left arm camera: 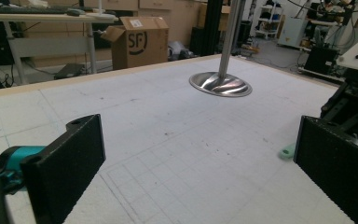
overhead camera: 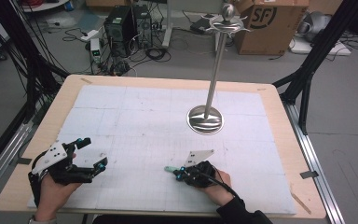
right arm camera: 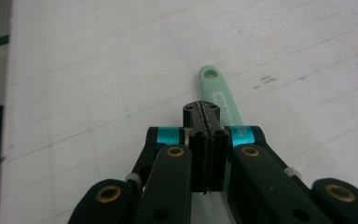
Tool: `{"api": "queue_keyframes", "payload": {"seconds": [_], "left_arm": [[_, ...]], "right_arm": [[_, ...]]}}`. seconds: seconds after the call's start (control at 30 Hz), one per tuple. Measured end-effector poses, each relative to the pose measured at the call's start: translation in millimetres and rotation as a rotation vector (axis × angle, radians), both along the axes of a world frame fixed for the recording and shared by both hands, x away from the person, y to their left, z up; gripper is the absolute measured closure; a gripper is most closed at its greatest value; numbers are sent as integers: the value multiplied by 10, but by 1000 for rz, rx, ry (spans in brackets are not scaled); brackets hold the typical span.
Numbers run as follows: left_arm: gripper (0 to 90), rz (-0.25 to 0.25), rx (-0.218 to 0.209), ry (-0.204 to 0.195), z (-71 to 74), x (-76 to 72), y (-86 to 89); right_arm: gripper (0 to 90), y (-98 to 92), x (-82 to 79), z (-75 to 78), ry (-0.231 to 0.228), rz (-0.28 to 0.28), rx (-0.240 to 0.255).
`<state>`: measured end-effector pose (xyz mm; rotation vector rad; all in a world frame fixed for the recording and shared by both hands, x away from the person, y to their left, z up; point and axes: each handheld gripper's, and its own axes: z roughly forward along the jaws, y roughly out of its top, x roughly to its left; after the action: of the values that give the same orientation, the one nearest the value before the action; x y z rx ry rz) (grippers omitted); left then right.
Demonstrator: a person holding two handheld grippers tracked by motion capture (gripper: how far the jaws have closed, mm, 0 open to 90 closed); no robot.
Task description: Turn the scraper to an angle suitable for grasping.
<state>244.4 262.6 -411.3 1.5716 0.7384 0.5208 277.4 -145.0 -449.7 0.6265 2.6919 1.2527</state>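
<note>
A mint-green flat handle with a hole at its end lies on the white gridded mat. My right gripper rests low over it with its jaws pressed together. In the right gripper view the handle runs out from under the right gripper, slightly to the right of the seam, and is not pinched between the pads. My left gripper is held at the mat's front left, jaws wide apart and empty. In the left gripper view the left gripper faces the handle's tip.
A polished metal stand with a round base, a tall pole and hooked arms at its top rises at centre right of the mat; its base lies ahead of the left gripper. Beyond the wooden table edge are a cardboard box, computers and cables.
</note>
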Motion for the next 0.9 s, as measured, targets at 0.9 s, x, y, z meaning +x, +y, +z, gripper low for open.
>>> {"api": "queue_keyframes", "payload": {"seconds": [0.9], "left_arm": [[26, -12, 0, 7, -18, 13, 7]], "right_arm": [[585, -698, 68, 268, -70, -103, 178]]}}
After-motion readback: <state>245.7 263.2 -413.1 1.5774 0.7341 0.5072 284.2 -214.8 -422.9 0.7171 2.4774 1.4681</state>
